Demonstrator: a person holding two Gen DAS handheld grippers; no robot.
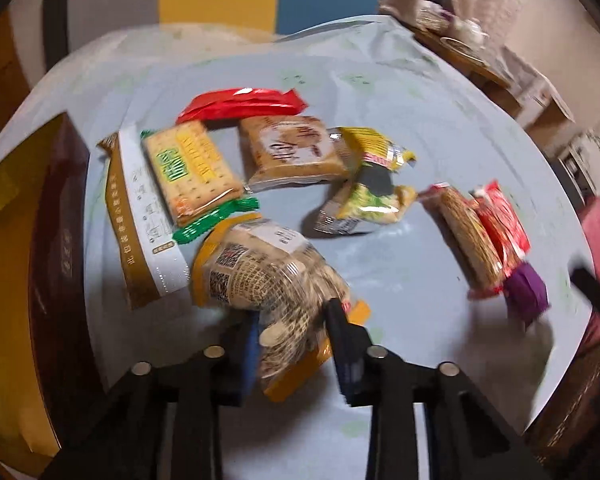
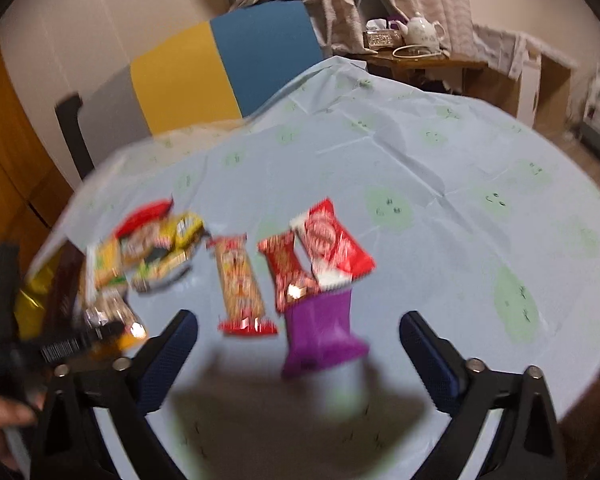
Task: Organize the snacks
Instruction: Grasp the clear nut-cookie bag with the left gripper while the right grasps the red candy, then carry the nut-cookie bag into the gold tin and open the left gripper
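My left gripper is shut on a clear packet with orange ends and printed labels, its near end pinched between the blue pads. Beyond it lie a green-and-yellow cracker packet, a brown cracker packet, a long white-and-brown packet, a red packet and two yellow packets. My right gripper stands wide open over a purple packet, touching nothing. Behind the purple packet lie two red packets and an orange bar with red ends. All rest on the light blue tablecloth.
A dark brown and gold box stands at the table's left edge, next to the pile. A black chair back rises beyond the far edge. A side table with a white teapot sits at the back right. A hand shows at the lower left.
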